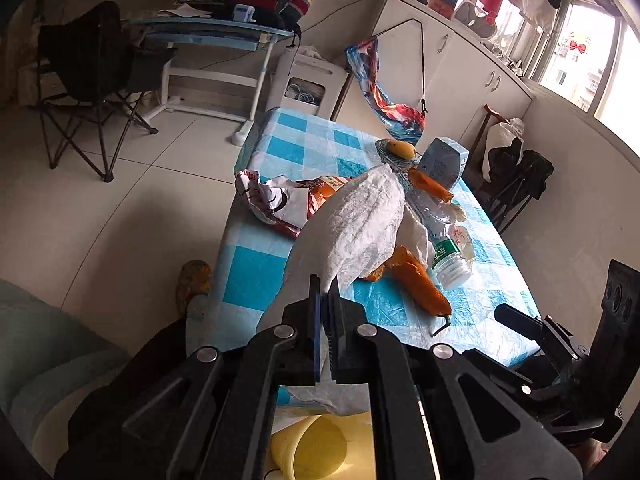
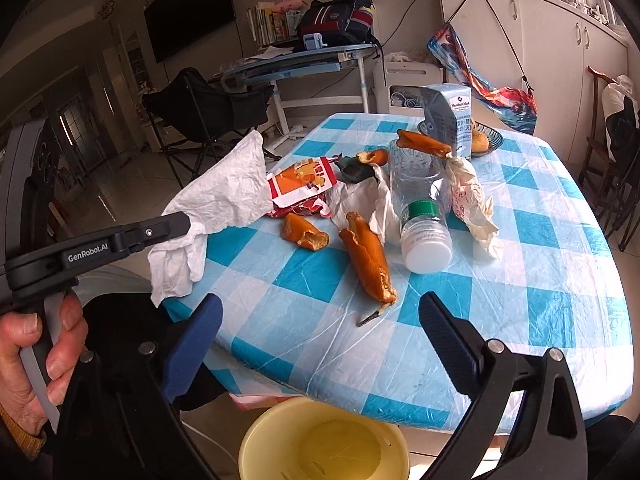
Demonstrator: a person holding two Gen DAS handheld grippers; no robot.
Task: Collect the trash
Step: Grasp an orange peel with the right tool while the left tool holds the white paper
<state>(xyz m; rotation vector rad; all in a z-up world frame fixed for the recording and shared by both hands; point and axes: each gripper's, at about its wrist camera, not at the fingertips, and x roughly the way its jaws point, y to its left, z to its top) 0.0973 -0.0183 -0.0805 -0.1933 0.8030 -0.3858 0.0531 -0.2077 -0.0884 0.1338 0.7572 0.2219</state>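
My left gripper (image 1: 326,292) is shut on a crumpled white tissue (image 1: 360,224), held above the near left edge of the table; it also shows in the right wrist view (image 2: 224,196). My right gripper (image 2: 320,312) is open and empty over the table's front edge, near a long orange peel (image 2: 368,256). On the blue checked tablecloth (image 2: 540,240) lie a second peel piece (image 2: 306,234), a red and orange snack wrapper (image 2: 302,184), a clear plastic bottle (image 2: 420,208) on its side, crumpled paper (image 2: 476,204) and a grey carton (image 2: 450,120). A yellow bin (image 2: 324,440) stands below the table's front edge.
A small dish with fruit (image 2: 482,140) sits behind the carton. A folding chair (image 2: 200,112) and a blue desk (image 2: 300,64) stand beyond the table. White cabinets (image 2: 540,40) line the right wall. Another chair (image 2: 616,152) stands at the right.
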